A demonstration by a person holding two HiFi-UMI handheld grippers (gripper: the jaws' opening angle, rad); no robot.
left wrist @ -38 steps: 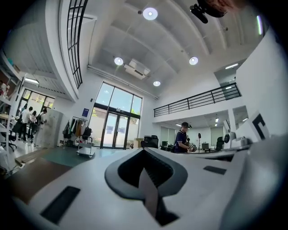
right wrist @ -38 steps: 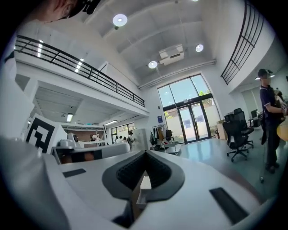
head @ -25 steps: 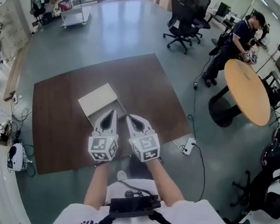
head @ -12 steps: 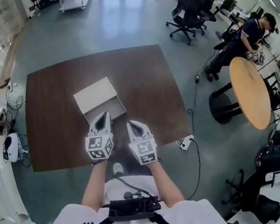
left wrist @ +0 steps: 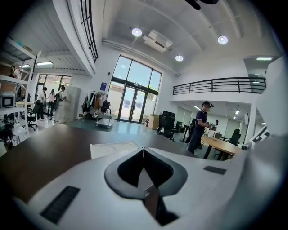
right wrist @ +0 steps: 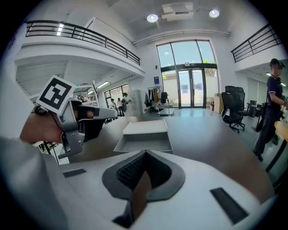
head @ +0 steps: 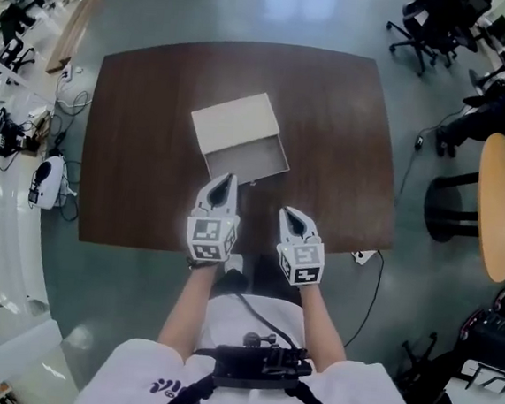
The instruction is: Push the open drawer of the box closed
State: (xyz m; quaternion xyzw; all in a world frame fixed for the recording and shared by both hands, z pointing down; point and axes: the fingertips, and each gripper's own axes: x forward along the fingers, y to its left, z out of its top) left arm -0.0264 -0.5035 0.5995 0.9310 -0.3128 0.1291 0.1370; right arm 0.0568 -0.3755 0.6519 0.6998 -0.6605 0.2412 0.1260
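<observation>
A white box (head: 236,122) is set near the middle of the dark brown counter (head: 143,142). Its drawer (head: 249,159) is pulled out toward the counter's near edge. The left gripper (head: 228,179) is held over the counter just before the drawer's front, near that front's left end; whether the front is touched cannot be told. Its jaws are pressed together with nothing between them, and in the left gripper view the top of the box is seen beyond their tips. The right gripper (head: 285,211) is held closer to the counter's near edge, apart from the drawer and off its right corner. Its jaws are likewise clenched on nothing. In the right gripper view the open drawer is seen straight ahead, with the left gripper to its left.
</observation>
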